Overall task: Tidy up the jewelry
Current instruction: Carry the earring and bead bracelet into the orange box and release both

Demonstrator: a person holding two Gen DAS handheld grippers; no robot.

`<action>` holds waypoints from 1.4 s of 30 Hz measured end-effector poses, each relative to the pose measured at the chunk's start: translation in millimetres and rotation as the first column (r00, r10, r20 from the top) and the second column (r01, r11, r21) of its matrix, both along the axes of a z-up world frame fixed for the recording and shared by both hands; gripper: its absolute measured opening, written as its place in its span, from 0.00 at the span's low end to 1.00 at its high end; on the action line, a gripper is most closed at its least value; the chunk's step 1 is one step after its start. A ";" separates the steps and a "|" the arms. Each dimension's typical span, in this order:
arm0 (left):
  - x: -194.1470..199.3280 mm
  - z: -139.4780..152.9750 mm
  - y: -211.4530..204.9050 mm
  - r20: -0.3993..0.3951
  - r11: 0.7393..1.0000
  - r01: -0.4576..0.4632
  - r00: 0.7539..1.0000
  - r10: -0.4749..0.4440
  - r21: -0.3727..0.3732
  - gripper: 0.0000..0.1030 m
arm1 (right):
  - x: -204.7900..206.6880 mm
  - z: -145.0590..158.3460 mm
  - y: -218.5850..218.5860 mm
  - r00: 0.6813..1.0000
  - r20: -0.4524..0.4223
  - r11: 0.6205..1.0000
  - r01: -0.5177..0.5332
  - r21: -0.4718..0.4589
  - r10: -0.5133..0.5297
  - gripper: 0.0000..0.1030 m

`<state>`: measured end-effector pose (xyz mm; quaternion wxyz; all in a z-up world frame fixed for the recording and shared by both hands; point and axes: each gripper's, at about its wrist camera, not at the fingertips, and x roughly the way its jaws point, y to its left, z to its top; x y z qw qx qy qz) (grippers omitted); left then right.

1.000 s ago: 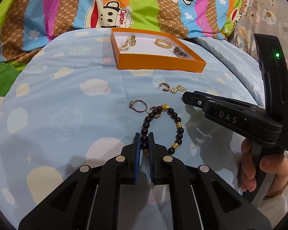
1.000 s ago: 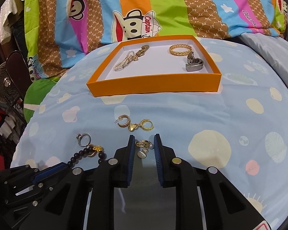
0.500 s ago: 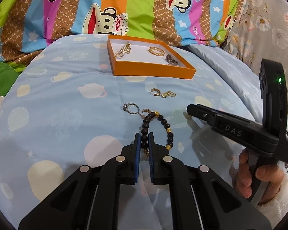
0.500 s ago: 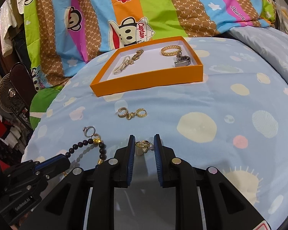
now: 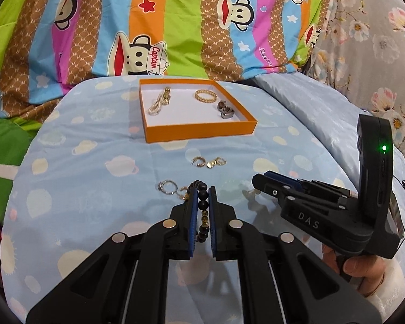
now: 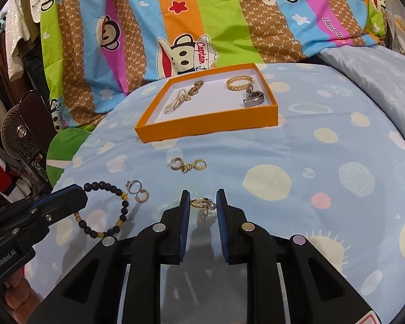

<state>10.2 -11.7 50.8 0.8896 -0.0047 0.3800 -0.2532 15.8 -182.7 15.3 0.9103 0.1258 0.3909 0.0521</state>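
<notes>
One orange tray (image 6: 208,131) holds three pieces: a pearl strand (image 6: 175,102), a gold chain bracelet (image 6: 239,83) and a silver clasp piece (image 6: 252,98). On the bed lie one black bead bracelet (image 6: 105,210), one silver ring (image 6: 133,186), two gold hoop earrings (image 6: 187,165) and one pearl drop earring (image 6: 205,208).

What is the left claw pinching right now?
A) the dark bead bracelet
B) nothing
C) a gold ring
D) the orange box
A: the left claw is shut on the dark bead bracelet, whose beads show between its blue pads, while the orange box sits untouched farther back.
</notes>
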 end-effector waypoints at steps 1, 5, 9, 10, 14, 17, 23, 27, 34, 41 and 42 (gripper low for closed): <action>1.0 3.3 -1.0 0.008 1.000 0.002 1.000 -0.002 -0.004 0.07 | 0.1 2.4 -0.6 1.000 0.006 1.000 -0.001 0.000 0.001 0.18; 8.1 18.1 -6.8 0.043 1.000 0.000 0.999 0.000 -0.009 0.07 | 2.0 14.6 -3.7 0.999 0.033 1.000 -0.007 -0.009 0.007 0.18; 16.7 28.8 -13.4 0.069 1.000 0.005 0.998 -0.004 -0.010 0.07 | 6.3 26.1 -7.5 0.998 0.061 1.000 -0.010 -0.017 0.011 0.18; 18.8 31.4 -15.2 0.076 1.000 0.007 0.997 -0.006 -0.008 0.07 | 8.1 28.4 -7.9 0.998 0.066 1.000 -0.010 -0.019 0.011 0.18; 27.1 37.9 -20.8 0.091 1.000 0.010 0.996 -0.010 -0.006 0.07 | 15.7 36.0 -9.8 0.996 0.083 0.999 -0.013 -0.034 0.015 0.18; 36.7 42.8 -22.6 0.102 1.000 0.009 0.995 -0.007 -0.011 0.07 | 24.6 43.5 -10.5 0.995 0.099 0.999 -0.019 -0.051 0.024 0.18; 65.9 54.9 -22.8 0.142 1.000 -0.023 0.990 0.025 -0.015 0.07 | 48.0 56.5 -13.8 0.991 0.131 0.997 -0.021 -0.079 0.031 0.18; 91.1 59.5 -24.8 0.152 0.999 -0.037 0.988 0.039 -0.021 0.07 | 73.3 57.4 -17.7 0.991 0.131 0.997 -0.019 -0.073 0.029 0.18; 135.7 51.1 -27.8 0.126 0.997 -0.056 0.990 0.061 -0.046 0.07 | 115.2 45.3 -25.3 0.995 0.096 0.999 -0.003 -0.049 0.008 0.18; 168.2 28.1 -31.7 0.054 0.995 -0.076 0.995 0.079 -0.063 0.07 | 146.0 20.3 -27.1 0.999 0.038 0.999 0.003 -0.033 -0.002 0.18; 171.9 24.0 -33.0 0.045 0.995 -0.080 0.996 0.083 -0.060 0.07 | 149.6 15.3 -26.9 1.000 0.028 0.999 0.005 -0.037 -0.004 0.18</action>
